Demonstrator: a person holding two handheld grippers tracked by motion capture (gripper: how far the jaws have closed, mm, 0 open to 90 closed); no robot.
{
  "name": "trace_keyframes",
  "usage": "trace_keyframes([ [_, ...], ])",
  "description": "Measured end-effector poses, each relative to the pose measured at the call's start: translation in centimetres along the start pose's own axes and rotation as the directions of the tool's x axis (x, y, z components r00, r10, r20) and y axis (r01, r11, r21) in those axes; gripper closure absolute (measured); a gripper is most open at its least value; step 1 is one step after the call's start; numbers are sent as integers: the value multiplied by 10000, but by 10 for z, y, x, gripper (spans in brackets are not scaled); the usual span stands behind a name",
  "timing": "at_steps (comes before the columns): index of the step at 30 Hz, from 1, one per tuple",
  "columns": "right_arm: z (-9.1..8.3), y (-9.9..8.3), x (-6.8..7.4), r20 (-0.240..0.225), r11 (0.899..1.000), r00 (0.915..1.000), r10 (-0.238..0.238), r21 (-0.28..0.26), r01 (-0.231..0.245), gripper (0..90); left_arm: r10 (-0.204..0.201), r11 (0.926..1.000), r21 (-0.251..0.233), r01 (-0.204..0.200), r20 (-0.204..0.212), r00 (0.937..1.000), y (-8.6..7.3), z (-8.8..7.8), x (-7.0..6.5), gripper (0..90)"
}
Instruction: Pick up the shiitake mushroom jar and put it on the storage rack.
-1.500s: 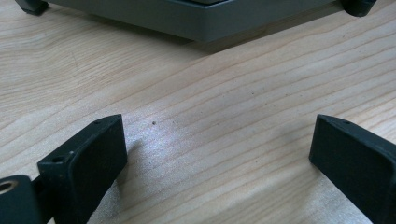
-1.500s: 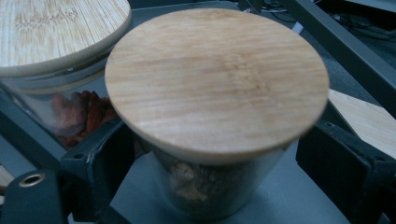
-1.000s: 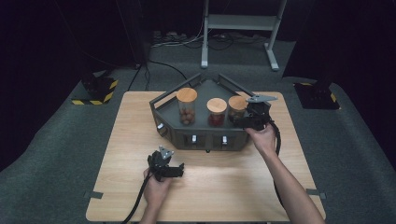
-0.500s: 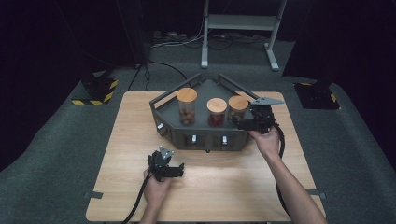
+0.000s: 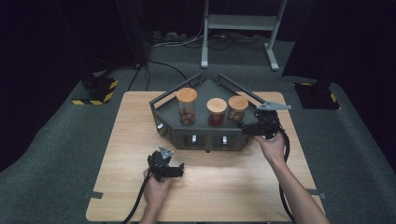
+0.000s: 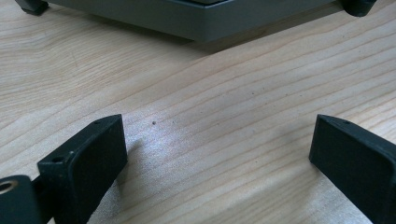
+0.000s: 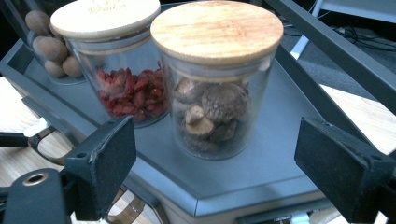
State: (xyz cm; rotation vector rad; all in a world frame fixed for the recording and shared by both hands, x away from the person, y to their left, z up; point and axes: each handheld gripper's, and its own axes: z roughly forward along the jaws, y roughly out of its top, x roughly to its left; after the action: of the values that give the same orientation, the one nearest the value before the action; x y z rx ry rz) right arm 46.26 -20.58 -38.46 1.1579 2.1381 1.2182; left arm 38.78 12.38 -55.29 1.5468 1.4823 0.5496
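The right gripper (image 5: 248,127) has slid a little along the grey tray (image 5: 164,112) since a second ago, and its jaws have just closed a bit, with nothing between them. They still stand wide apart. The mushroom jar (image 7: 217,79) stands straight up, right in front of its fingers (image 7: 105,158), just past their tips. The left gripper (image 5: 175,169) is well away, jaws apart over bare table (image 6: 224,126). The right hand is nearer.

The engraving on the wooden lid (image 7: 105,16) is too faint to read.
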Motion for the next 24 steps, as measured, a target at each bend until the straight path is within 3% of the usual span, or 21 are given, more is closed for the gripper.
trace_keyframes([
  [24,-23,-41,-14,95,9988,9989,467,124,-468,132,-4,10000,-4,4,0,10000,0,0,0,42],
])
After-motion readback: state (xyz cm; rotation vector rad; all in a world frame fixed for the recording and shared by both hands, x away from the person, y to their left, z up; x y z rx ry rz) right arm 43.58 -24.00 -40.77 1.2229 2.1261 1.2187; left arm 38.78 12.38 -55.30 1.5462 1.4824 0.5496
